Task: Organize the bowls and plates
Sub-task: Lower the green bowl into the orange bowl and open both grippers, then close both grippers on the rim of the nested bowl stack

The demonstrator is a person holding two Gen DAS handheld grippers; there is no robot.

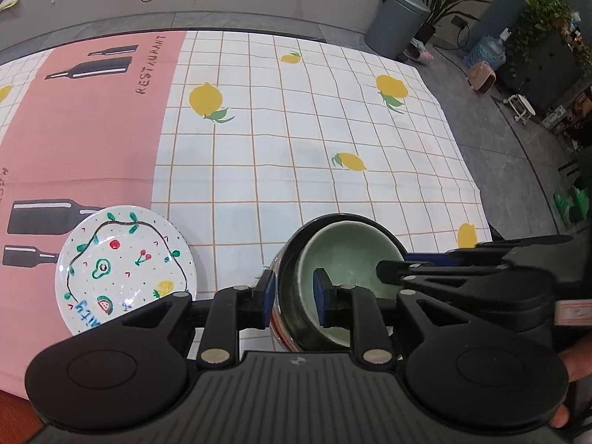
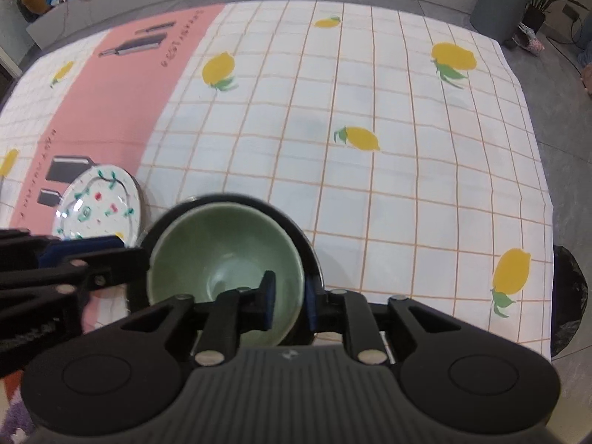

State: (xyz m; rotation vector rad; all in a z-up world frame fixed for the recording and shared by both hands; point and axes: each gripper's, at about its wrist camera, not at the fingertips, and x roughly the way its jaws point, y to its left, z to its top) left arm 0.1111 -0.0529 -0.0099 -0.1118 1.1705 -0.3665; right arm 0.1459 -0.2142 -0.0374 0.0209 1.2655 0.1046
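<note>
A pale green bowl [image 1: 344, 255] sits inside a larger dark bowl [image 1: 292, 296] with a striped outside, near the cloth's front edge. My left gripper [image 1: 294, 296] is shut on the dark bowl's near-left rim, one pad outside and one inside. My right gripper [image 2: 288, 303] is shut on the green bowl's [image 2: 222, 259] near-right rim; the dark bowl [image 2: 296, 229] shows around it. A white plate [image 1: 122, 266] painted with fruit lies flat to the left, also in the right wrist view [image 2: 100, 203].
A white checked cloth with lemons [image 1: 296, 148] and a pink band [image 1: 92, 129] covers the table. A grey bin [image 1: 396, 22] and potted plants [image 1: 544, 29] stand on the floor beyond the far right corner. The cloth's right edge [image 2: 532, 185] drops to the grey floor.
</note>
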